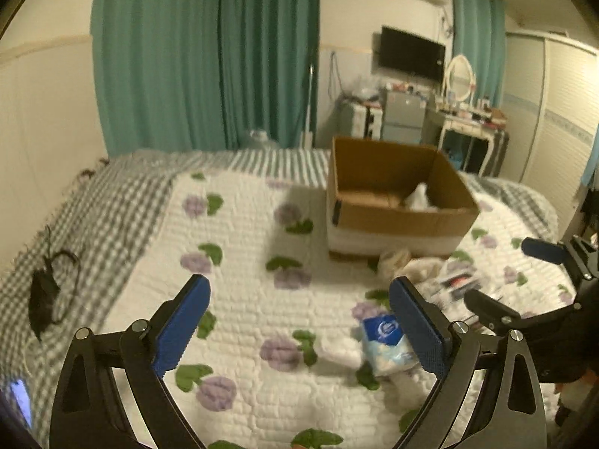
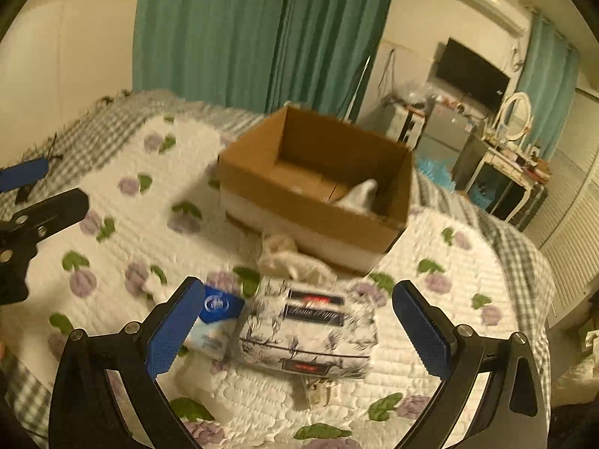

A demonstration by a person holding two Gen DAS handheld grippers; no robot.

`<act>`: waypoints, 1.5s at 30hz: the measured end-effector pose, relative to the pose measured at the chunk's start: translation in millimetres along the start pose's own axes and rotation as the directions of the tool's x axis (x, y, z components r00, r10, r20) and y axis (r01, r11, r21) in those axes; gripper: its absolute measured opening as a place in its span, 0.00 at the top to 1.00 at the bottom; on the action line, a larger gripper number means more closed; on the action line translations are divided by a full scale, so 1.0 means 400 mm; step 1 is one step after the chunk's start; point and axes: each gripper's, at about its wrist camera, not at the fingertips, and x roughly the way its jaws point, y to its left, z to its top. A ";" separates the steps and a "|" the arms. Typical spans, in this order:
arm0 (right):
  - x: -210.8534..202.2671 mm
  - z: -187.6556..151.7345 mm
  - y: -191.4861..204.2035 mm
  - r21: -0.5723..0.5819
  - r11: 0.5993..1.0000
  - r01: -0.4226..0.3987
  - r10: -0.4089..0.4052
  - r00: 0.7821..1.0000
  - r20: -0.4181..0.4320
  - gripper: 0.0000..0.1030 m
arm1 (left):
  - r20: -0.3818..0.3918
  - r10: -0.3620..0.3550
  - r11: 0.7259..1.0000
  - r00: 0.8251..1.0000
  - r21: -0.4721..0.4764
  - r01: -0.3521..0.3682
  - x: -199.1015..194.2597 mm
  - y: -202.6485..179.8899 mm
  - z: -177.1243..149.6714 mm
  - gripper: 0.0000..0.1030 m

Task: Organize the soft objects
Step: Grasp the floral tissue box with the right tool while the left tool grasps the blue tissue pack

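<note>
An open cardboard box (image 1: 397, 207) (image 2: 318, 202) stands on the bed with a white soft item (image 2: 359, 194) inside. In front of it lie a crumpled cream cloth (image 2: 288, 258) (image 1: 404, 262), a patterned tissue pack (image 2: 310, 333) (image 1: 456, 284) and a blue-and-white soft pack (image 2: 215, 318) (image 1: 387, 344). My right gripper (image 2: 295, 299) is open and empty, just above the patterned pack. My left gripper (image 1: 299, 288) is open and empty over the quilt, the blue pack by its right finger. The right gripper also shows in the left wrist view (image 1: 505, 280).
A white quilt with purple flowers (image 1: 243, 299) covers a grey checked sheet (image 1: 93, 205). A black object with a cord (image 1: 45, 295) lies at the bed's left side. Teal curtains, a dresser (image 1: 471, 127) and a wardrobe stand beyond the bed.
</note>
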 end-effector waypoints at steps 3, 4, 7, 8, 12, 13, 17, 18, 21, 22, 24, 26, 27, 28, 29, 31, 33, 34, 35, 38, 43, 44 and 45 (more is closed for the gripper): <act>0.045 -0.021 0.005 -0.016 1.000 -0.012 0.011 0.999 -0.048 0.02 | -0.048 -0.015 1.000 0.999 0.008 0.015 0.045 -0.007 -0.021 0.05; 0.061 -0.027 0.006 -0.013 0.999 -0.031 0.030 0.997 -0.069 0.02 | -0.063 -0.017 1.000 0.998 0.013 0.018 0.058 -0.010 -0.027 0.05; 0.097 -0.041 0.012 -0.012 0.998 -0.062 0.060 0.991 -0.116 0.02 | -0.073 -0.029 0.999 0.997 0.026 0.031 0.083 -0.015 -0.040 0.05; 0.113 -0.046 0.015 -0.012 0.998 -0.067 0.065 0.989 -0.135 0.02 | -0.072 -0.027 0.999 0.997 0.032 0.029 0.089 -0.017 -0.044 0.05; 0.175 -0.065 0.029 -0.018 0.996 -0.085 0.079 0.974 -0.212 0.02 | -0.084 -0.041 0.998 0.996 0.038 0.044 0.111 -0.018 -0.059 0.05; 0.185 -0.068 0.032 -0.025 0.997 -0.078 0.070 0.973 -0.221 0.02 | -0.087 -0.040 0.998 0.995 0.035 0.044 0.117 -0.017 -0.060 0.05; 0.247 -0.081 0.032 -0.046 0.998 -0.034 0.020 0.961 -0.277 0.02 | -0.101 -0.032 0.998 0.994 0.054 0.038 0.125 -0.022 -0.069 0.05; 0.257 -0.086 0.032 -0.054 0.998 -0.024 0.008 0.957 -0.289 0.02 | -0.102 -0.036 0.997 0.994 0.057 0.042 0.124 -0.023 -0.070 0.05; 0.277 -0.098 0.033 -0.074 0.997 0.008 -0.031 0.949 -0.314 0.04 | -0.108 -0.048 0.996 0.993 0.067 0.055 0.118 -0.030 -0.074 0.05; 0.280 -0.101 0.033 -0.080 0.997 0.018 -0.043 0.946 -0.321 0.11 | -0.113 -0.053 0.996 0.992 0.072 0.061 0.117 -0.035 -0.077 0.05; 0.279 -0.104 0.030 -0.094 0.994 0.051 -0.079 0.944 -0.322 0.17 | -0.125 -0.061 0.994 0.990 0.078 0.071 0.115 -0.046 -0.083 0.06; 0.270 -0.103 0.022 -0.083 0.995 0.051 -0.074 0.946 -0.315 0.27 | -0.140 -0.072 0.993 0.988 0.087 0.084 0.113 -0.059 -0.092 0.06; 0.262 -0.102 0.016 -0.071 0.996 0.047 -0.067 0.949 -0.308 0.29 | -0.146 -0.077 0.991 0.986 0.093 0.091 0.113 -0.067 -0.096 0.06; 0.251 -0.100 0.010 -0.059 0.997 0.043 -0.059 0.953 -0.298 0.34 | -0.155 -0.083 0.990 0.984 0.099 0.100 0.112 -0.077 -0.101 0.06; 0.239 -0.097 0.005 -0.045 0.998 0.039 -0.050 0.958 -0.283 0.38 | -0.164 -0.091 0.988 0.982 0.105 0.109 0.112 -0.086 -0.106 0.06; 0.210 -0.091 -0.012 -0.006 1.000 0.029 -0.030 0.967 -0.251 0.44 | -0.185 -0.107 0.985 0.977 0.117 0.130 0.114 -0.109 -0.117 0.07; 0.181 -0.083 -0.043 0.054 0.998 0.017 -0.005 0.978 -0.210 0.47 | -0.206 -0.127 0.982 0.970 0.115 0.153 0.120 -0.129 -0.126 0.07; 0.166 -0.079 -0.056 0.078 0.997 0.014 0.001 0.982 -0.190 0.48 | -0.218 -0.139 0.980 0.966 0.111 0.166 0.126 -0.141 -0.131 0.07; 0.146 -0.075 -0.075 0.099 0.995 0.019 -0.002 0.986 -0.164 0.48 | -0.229 -0.150 0.978 0.962 0.107 0.178 0.132 -0.151 -0.136 0.07; 0.112 -0.065 -0.102 0.122 0.992 0.042 -0.027 0.992 -0.123 0.48 | -0.275 -0.177 0.972 0.945 0.100 0.212 0.160 -0.188 -0.155 0.07; 0.097 -0.082 -0.155 0.200 0.979 0.046 -0.020 0.991 -0.130 0.48 | -0.303 -0.168 0.968 0.938 0.128 0.214 0.218 -0.230 -0.167 0.19; 0.100 -0.085 -0.161 0.208 0.977 0.043 -0.015 0.991 -0.132 0.48 | -0.302 -0.159 0.969 0.940 0.134 0.207 0.231 -0.233 -0.167 0.19; 0.107 -0.087 -0.171 0.218 0.975 0.035 -0.005 0.990 -0.137 0.48 | -0.303 -0.149 0.969 0.941 0.143 0.200 0.243 -0.236 -0.167 0.20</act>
